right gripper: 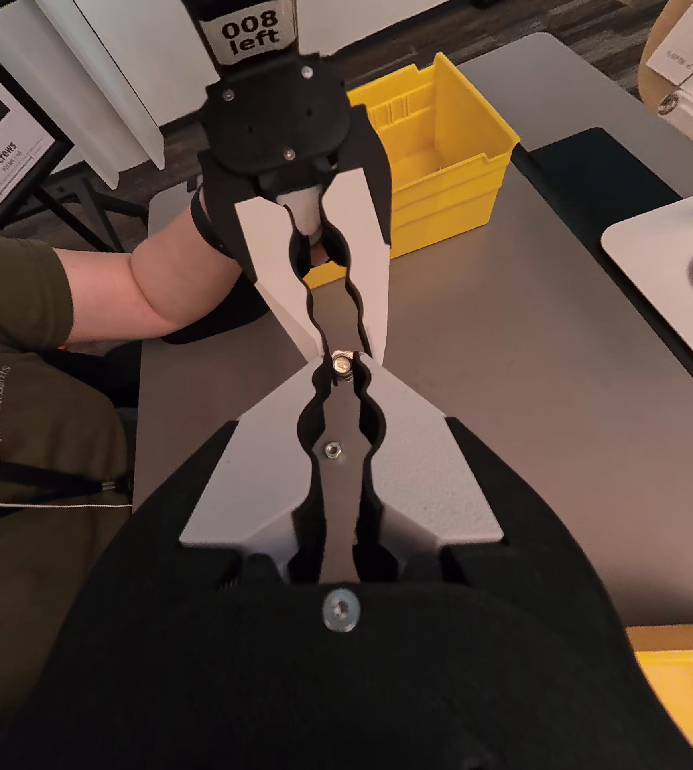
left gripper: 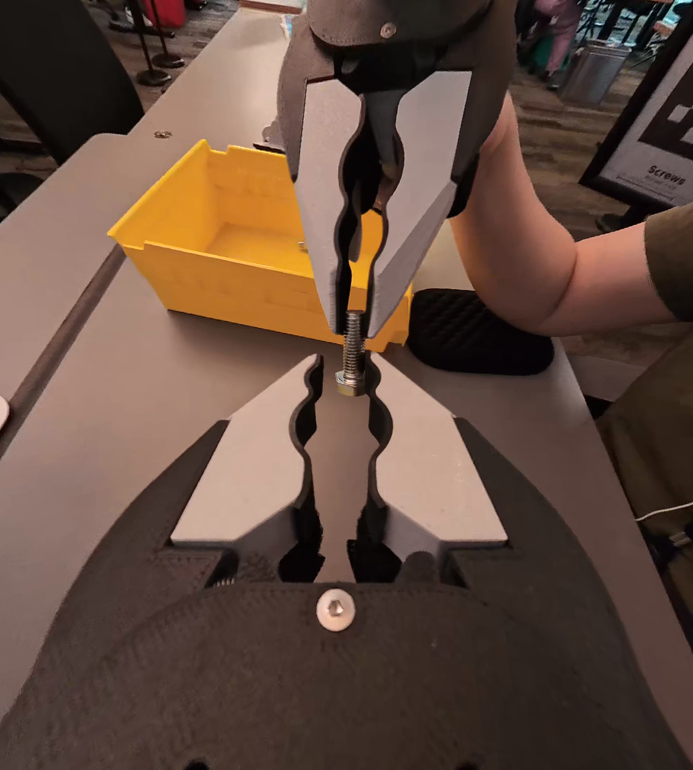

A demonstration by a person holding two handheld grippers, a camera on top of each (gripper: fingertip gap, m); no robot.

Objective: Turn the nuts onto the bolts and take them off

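Observation:
My right gripper (right gripper: 342,366) is shut on the threaded shaft of a silver bolt (left gripper: 352,346) and holds it above the grey table (left gripper: 169,396). In the left wrist view it comes in from the top (left gripper: 353,329). The bolt's hex end (left gripper: 351,383) points at my left gripper (left gripper: 346,362). The left jaws stand narrowly open on either side of that hex end; I cannot tell if it is a nut or the head. The left gripper also shows in the right wrist view (right gripper: 349,352). A loose nut (right gripper: 332,450) lies on the table under my right fingers.
A yellow bin (left gripper: 219,271) stands behind the grippers, also seen in the right wrist view (right gripper: 453,166). A second yellow bin (right gripper: 690,687) is at lower right. A black pad (left gripper: 474,329), a person's forearm (left gripper: 544,271), a white slab (right gripper: 670,271) and a framed sign (left gripper: 670,125) surround the work spot. The grippers are tip to tip, or close to it.

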